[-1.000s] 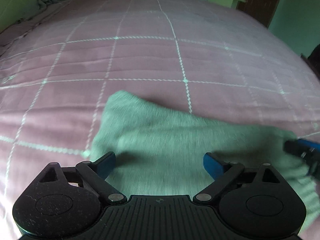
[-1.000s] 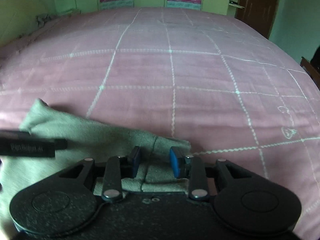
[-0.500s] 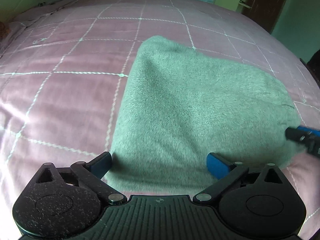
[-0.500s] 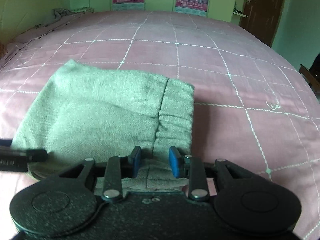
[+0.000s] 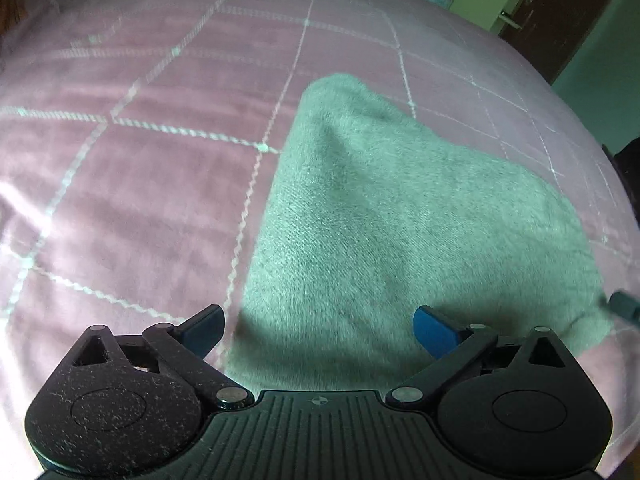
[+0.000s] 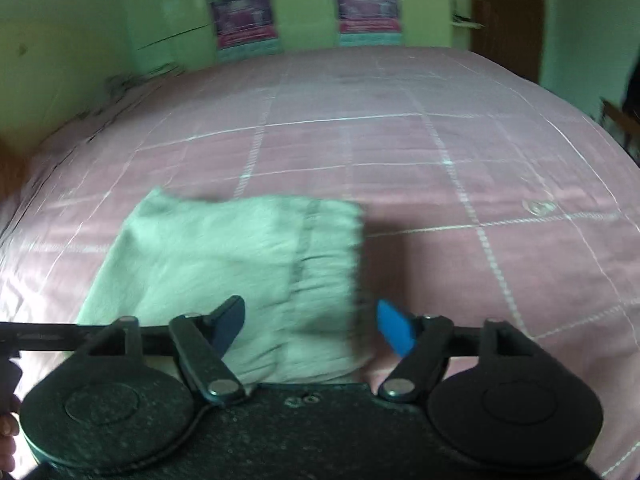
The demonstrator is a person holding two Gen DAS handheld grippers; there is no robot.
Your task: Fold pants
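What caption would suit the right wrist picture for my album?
Open right claw above folded green pants lying on a pink checked bedspread.

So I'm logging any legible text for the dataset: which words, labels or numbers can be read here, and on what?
None can be read.
Left poster: print too blurred.
Right poster: print too blurred.
Left gripper, right gripper, pants: no lettering shows.
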